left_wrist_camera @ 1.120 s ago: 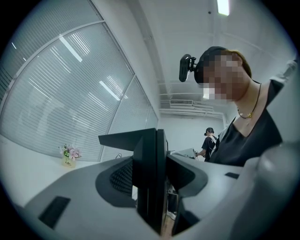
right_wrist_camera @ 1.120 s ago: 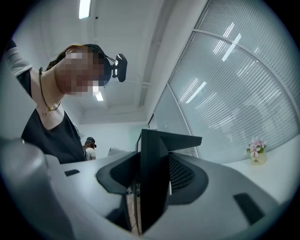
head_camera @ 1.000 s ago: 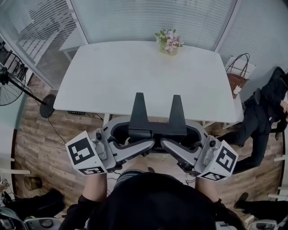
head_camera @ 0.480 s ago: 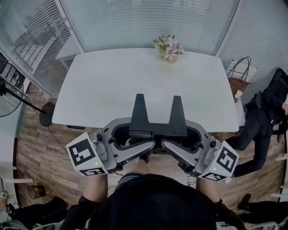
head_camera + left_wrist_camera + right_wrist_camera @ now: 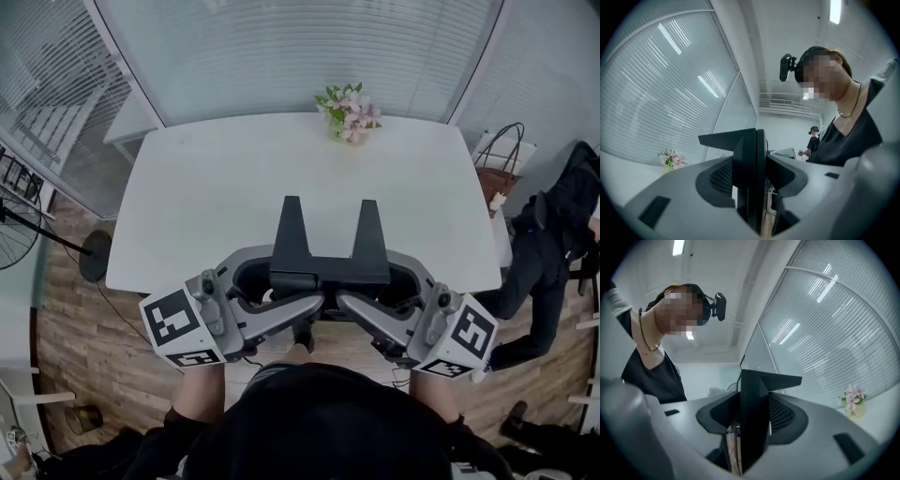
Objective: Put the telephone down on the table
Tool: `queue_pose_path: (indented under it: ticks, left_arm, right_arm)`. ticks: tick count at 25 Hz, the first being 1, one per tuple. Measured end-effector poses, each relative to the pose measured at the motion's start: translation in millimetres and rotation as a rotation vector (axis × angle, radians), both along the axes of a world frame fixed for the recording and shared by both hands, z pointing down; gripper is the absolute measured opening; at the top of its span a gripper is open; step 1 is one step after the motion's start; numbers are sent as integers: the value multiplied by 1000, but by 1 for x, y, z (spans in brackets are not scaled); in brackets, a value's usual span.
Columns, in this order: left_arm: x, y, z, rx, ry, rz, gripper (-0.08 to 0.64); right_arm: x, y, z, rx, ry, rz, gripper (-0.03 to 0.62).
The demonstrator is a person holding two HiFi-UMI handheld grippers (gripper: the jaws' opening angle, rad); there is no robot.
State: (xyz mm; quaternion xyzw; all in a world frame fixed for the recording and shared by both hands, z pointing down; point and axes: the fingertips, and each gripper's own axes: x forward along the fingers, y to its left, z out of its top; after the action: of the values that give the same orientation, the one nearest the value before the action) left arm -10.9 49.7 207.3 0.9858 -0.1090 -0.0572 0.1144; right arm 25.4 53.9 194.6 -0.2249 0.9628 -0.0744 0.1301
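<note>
while both tools grip it from opposite sides, the black telephone with 2 tapered upright prongs (image 5: 328, 267) sits in the air in front of the person's chest, prongs pointing toward the white rectangular desk (image 5: 234, 187). in the head view its prongs overlap the desk's near edge; whether it is above the top or short of it cannot be read.

left tool (image 5: 291, 286): grey jaws clamped on the telephone's left end. its own view shows the black body (image 5: 747, 159) pinched between the 2 dark pads of the tool (image 5: 750, 183).

right tool (image 5: 370, 286): same on the right end. its own view shows the jaws (image 5: 752, 423) closed on the black slab (image 5: 750, 399).

desk top carries only a small pot of pink and white flowers (image 5: 349, 112) at the middle of the far edge, also seen in the left tool view (image 5: 670, 159) and the right tool view (image 5: 853, 401).

a brown handbag (image 5: 492, 159) stands beside the desk's right end. a person in dark clothes (image 5: 553, 225) is further right. wood-plank floor (image 5: 66, 347) below.
</note>
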Motion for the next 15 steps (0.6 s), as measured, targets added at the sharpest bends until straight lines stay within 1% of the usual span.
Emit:
queue_pose_path:
  ticks: [15]
  left_arm:
    - [-17, -75, 11, -12, 6, 40, 210]
  right_arm:
    - [-18, -73, 11, -18, 2, 37, 196]
